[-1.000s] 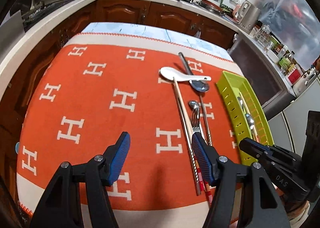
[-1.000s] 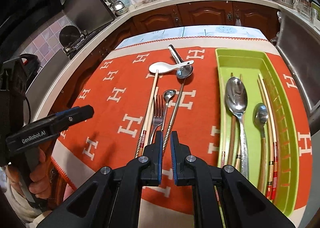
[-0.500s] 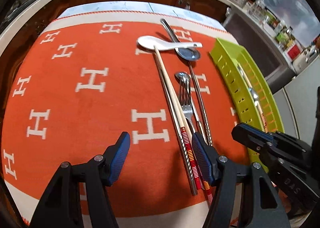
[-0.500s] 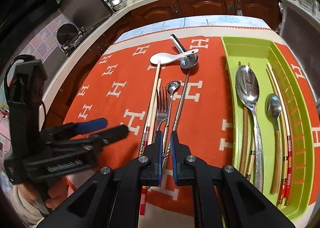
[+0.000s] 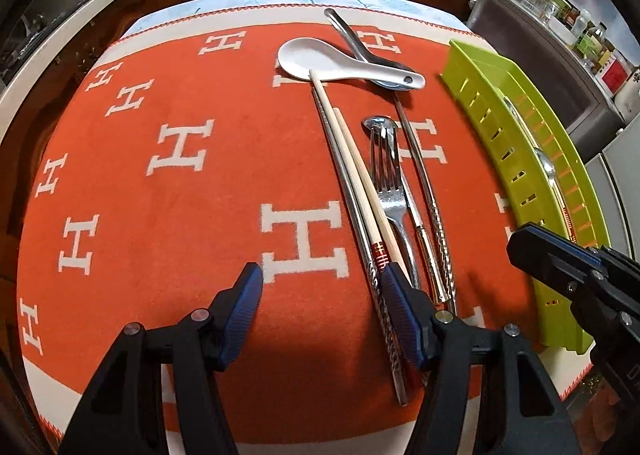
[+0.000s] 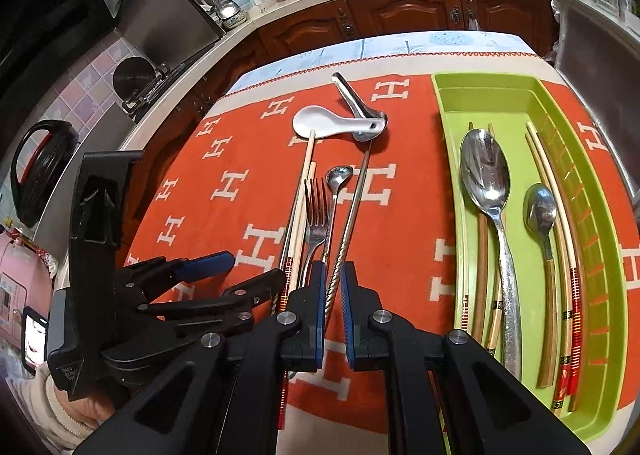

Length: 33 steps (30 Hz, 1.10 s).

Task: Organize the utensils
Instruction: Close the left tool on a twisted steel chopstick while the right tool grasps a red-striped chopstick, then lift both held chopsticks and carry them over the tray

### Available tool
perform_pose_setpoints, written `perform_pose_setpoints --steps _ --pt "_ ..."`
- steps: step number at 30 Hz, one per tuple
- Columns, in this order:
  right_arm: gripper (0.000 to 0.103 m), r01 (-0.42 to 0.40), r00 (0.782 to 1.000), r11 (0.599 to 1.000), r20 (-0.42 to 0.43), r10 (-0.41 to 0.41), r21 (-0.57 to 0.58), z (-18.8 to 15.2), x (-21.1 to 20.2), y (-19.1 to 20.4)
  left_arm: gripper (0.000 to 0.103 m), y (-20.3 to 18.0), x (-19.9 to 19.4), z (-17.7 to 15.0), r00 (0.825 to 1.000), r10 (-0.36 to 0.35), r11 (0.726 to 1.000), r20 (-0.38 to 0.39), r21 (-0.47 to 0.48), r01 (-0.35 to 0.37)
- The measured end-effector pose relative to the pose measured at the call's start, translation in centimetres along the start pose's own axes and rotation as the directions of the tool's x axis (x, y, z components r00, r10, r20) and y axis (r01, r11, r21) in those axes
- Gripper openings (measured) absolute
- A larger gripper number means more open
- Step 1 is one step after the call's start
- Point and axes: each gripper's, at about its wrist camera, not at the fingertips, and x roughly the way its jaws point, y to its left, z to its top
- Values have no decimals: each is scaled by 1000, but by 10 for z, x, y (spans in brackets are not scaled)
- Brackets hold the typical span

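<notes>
Two grippers: both hang over the near end of the loose cutlery on the orange cloth [image 5: 160, 275].
Left gripper [image 5: 322, 309]: jaws stand wide and empty, one blue pad just beside the chopstick handles, the other over bare cloth.
Right gripper [image 6: 331, 307]: jaws nearly closed, only a slim gap between the pads; the twisted steel handle [image 6: 336, 275] shows in that gap, but whether the pads pinch it or hover above it cannot be told.
Loose pile: wooden chopsticks [image 5: 356, 175], a steel chopstick beside them, a fork [image 5: 390, 191] lying over a small spoon [image 5: 378, 124], and farther off a white ceramic spoon [image 5: 320, 61] resting on a steel ladle-like spoon [image 5: 348, 31].
Green tray [image 6: 448, 175]: to the right of the pile, already holding a big spoon [image 6: 484, 171], a smaller spoon and several chopsticks.
Handling, as a judgement: the steel pieces are stiff, thin and likely slippery, sitting low in the soft cloth; the wooden sticks are light and may roll. A grip across the handle near its patterned or twisted end looks best. The ceramic spoon is the fragile one.
Risk: overlapping pieces may drag along when one is lifted.
</notes>
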Motion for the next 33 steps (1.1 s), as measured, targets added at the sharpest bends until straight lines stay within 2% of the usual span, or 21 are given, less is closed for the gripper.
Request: perform_pose_setpoints --steps 9,11,13,14,16,18,19,24,33 --pt "8 3 1000 1000 -7 -3 15 -4 5 -3 60 -11 5 2 996 90 996 15 21 -90" --pt "8 6 1000 1000 -8 -5 16 -5 5 -2 55 -11 5 4 996 87 996 20 21 -88" --pt "8 6 1000 1000 -9 -6 17 -6 6 -2 40 -10 4 7 996 83 996 28 19 -83" --pt "8 7 1000 1000 -11 -7 16 -6 7 -2 35 -11 4 8 996 81 996 33 22 -82" --pt "8 7 1000 1000 -16 -7 13 -7 8 0 18 -12 3 7 996 76 997 43 27 -78" --pt "8 8 1000 1000 -20 -8 10 -8 10 2 7 -12 3 8 997 60 998 53 24 -61" --pt "8 8 1000 1000 -24 -8 7 -8 11 4 5 -11 3 7 997 50 999 59 19 -51" --pt "9 -5 998 1000 -59 4 -9 -7 21 12 3 4 -2 -3 996 -8 1000 90 -20 10" --pt "9 -44 996 996 -86 37 -81 -6 44 42 3 35 -21 -14 989 -16 997 149 -71 27"
